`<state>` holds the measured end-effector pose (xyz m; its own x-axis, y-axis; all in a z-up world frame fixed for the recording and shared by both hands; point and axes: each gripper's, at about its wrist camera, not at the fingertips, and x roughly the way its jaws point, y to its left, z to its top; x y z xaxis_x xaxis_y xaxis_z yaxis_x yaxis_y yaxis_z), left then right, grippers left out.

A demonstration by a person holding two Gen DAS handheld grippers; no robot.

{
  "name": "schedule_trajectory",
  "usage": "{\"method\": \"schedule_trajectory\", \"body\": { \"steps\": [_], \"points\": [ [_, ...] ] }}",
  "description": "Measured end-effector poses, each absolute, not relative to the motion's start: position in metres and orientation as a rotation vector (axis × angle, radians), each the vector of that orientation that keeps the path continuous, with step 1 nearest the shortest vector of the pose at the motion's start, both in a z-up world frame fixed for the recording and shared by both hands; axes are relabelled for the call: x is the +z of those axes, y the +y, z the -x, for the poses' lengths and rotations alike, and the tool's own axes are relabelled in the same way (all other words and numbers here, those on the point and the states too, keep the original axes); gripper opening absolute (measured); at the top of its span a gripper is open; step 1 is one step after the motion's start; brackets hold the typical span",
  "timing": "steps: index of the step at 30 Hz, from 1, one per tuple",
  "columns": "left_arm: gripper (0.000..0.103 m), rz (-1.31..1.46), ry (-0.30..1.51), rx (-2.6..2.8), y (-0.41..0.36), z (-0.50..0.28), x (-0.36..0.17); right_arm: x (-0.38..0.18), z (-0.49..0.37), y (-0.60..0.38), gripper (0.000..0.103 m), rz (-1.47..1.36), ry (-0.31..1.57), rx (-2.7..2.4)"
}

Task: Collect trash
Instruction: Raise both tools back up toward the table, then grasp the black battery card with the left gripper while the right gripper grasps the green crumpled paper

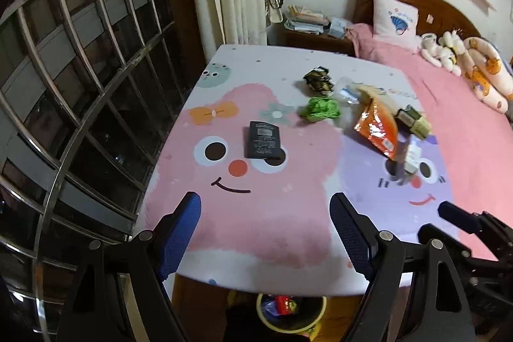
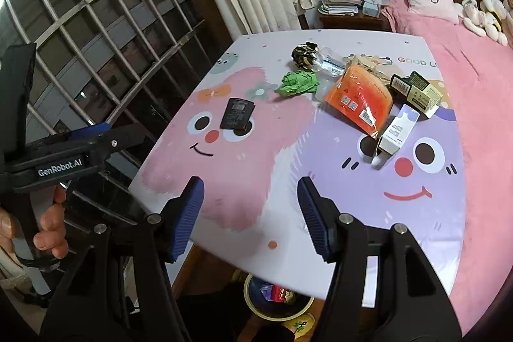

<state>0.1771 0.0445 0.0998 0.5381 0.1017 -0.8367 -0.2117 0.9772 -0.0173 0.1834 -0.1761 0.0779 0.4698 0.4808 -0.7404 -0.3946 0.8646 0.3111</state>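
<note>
Trash lies on a cartoon-print table (image 1: 272,233) (image 2: 336,201): a flat black packet (image 1: 263,139) (image 2: 236,114), a crumpled green wrapper (image 1: 319,108) (image 2: 296,83), a dark crumpled wrapper (image 1: 318,79) (image 2: 304,54), an orange bag (image 1: 378,129) (image 2: 360,96), a white box (image 1: 410,156) (image 2: 397,129) and a dark-and-cream box (image 1: 412,119) (image 2: 416,90). A yellow-rimmed bin (image 1: 290,311) (image 2: 279,297) holding trash stands under the near table edge. My left gripper (image 1: 265,233) is open and empty over the near edge. My right gripper (image 2: 250,215) is open and empty too.
A barred window (image 1: 80,85) runs along the left. A pink bed (image 1: 465,124) with a pillow and plush toys borders the table on the right. A nightstand (image 1: 315,34) with stacked books stands behind. The left gripper's body (image 2: 64,153) shows at left in the right wrist view.
</note>
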Motion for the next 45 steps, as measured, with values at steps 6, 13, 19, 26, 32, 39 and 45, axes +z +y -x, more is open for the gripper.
{"method": "schedule_trajectory", "body": {
  "steps": [6, 13, 19, 26, 32, 39, 45],
  "points": [
    [0.084, 0.177, 1.062, 0.121, 0.064, -0.235, 0.059, 0.062, -0.227, -0.162, 0.058, -0.103, 0.971, 0.477],
    [0.084, 0.207, 1.209, 0.068, 0.09, -0.323, -0.014, 0.04, -0.287, -0.142, 0.058, -0.169, 1.022, 0.373],
    [0.084, 0.225, 1.318, 0.051, 0.106, -0.385, -0.077, 0.006, -0.338, -0.125, 0.058, -0.225, 1.073, 0.271],
    [0.084, 0.188, 1.404, 0.063, 0.103, -0.421, -0.121, -0.023, -0.375, -0.111, 0.058, -0.281, 1.102, 0.21],
    [0.083, 0.149, 1.392, 0.066, 0.098, -0.437, -0.133, -0.037, -0.39, -0.097, 0.058, -0.3, 1.113, 0.203],
    [0.072, 0.066, 1.38, 0.043, 0.088, -0.449, -0.139, -0.046, -0.401, -0.088, 0.058, -0.315, 1.124, 0.198],
    [0.06, 0.093, 1.352, -0.041, 0.089, -0.455, -0.137, -0.05, -0.418, -0.08, 0.058, -0.32, 1.127, 0.193]
  ]
}}
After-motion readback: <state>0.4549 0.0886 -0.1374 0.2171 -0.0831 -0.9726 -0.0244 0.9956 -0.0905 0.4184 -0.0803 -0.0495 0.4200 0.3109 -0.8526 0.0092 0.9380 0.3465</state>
